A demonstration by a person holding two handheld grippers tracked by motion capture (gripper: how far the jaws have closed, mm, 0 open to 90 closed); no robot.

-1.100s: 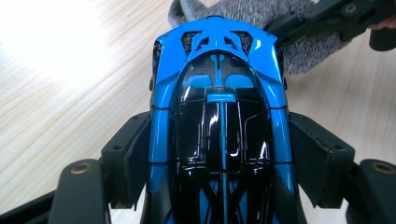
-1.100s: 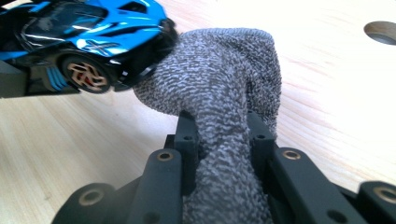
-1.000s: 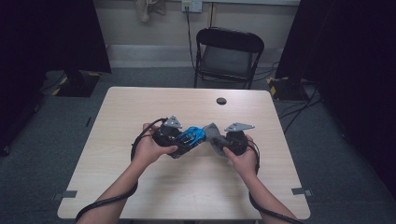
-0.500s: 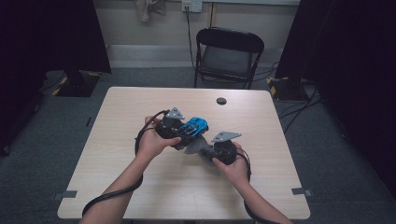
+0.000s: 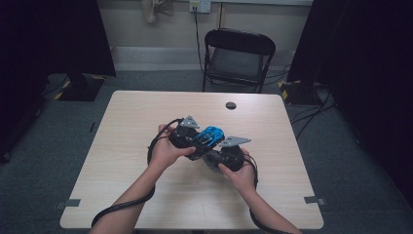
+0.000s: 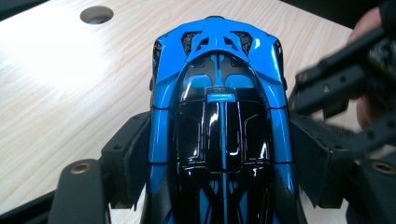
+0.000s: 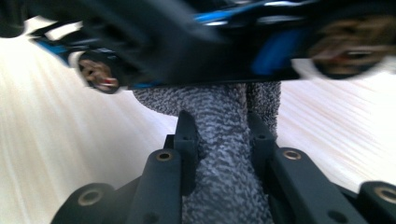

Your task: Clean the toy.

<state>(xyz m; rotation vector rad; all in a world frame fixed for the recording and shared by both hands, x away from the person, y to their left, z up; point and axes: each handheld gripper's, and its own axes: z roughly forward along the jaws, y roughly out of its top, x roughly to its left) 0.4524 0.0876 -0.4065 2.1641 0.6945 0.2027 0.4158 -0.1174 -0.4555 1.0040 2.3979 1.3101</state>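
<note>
— Holding the car steady comes first, I'd say: the left gripper has its jaws pressed on both blue flanks, roof up, nose pointing far, above the middle of the table.

— And the cloth?

— Just right of the left hand, the right gripper is clamped narrow on a fold of grey cloth, which rises to touch the car's underside between the wheels. My judgement: the step is wiping the belly, so stroke along the length, keep the fold flat on the chassis, and don't let it catch a wheel.

— Any risk?

— The shell looks glossy and slick; squeeze at the widest part and keep the push light, or it may twist in the jaws.

— What about the surface?

— Pale wood grain, with a round dark hole on the far side, right of the car. Dark curtains hang left and right. A black folding chair stands beyond the far edge, cables lie on grey carpet at far right.
</note>
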